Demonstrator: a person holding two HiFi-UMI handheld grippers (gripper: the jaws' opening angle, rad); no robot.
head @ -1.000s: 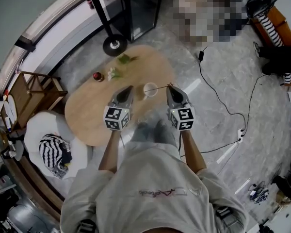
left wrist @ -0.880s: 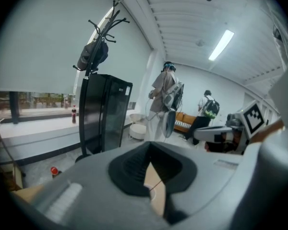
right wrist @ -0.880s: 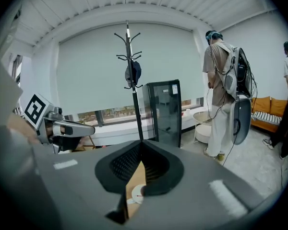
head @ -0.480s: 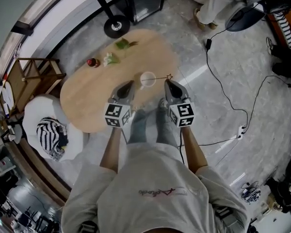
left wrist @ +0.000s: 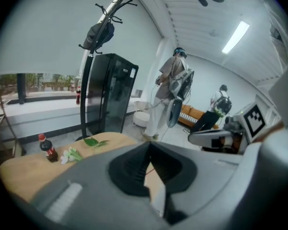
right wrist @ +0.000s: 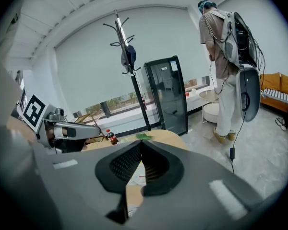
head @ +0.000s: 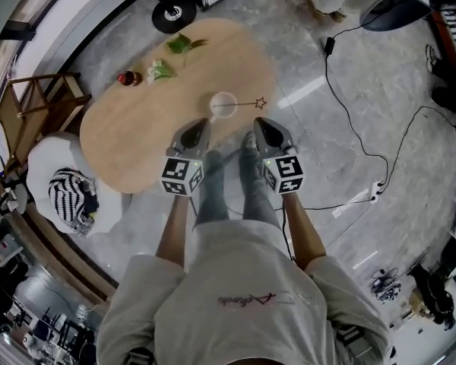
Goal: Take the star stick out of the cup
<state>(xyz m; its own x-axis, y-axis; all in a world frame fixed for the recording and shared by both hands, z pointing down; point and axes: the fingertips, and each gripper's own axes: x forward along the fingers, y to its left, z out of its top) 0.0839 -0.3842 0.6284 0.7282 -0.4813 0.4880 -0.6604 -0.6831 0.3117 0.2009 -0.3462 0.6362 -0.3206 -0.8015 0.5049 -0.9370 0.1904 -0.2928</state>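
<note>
A white cup (head: 223, 105) stands on the oval wooden table (head: 129, 139) near its front right edge. The thin star stick (head: 247, 103) leans out of the cup to the right and ends in a small star past the rim. My left gripper (head: 197, 130) hovers just in front of the cup, slightly left, jaws shut and empty. My right gripper (head: 258, 126) hangs in front of the star, off the table's edge, also shut and empty. The left gripper view shows the left gripper (left wrist: 148, 143) with tips together, and the right gripper (right wrist: 140, 142) looks the same in its own view.
A small cola bottle (head: 125, 77), white flowers (head: 159, 71) and green leaves (head: 181, 44) lie at the table's far side. A coat stand base (head: 174, 12) sits beyond it. A white seat with a striped cushion (head: 61, 192) stands left. Cables (head: 365, 158) run over the floor at right.
Both grippers have sunk and now sit nearer to me than the cup instead of flanking it. They stay shut. Cup and star stick have not moved on the table.
</note>
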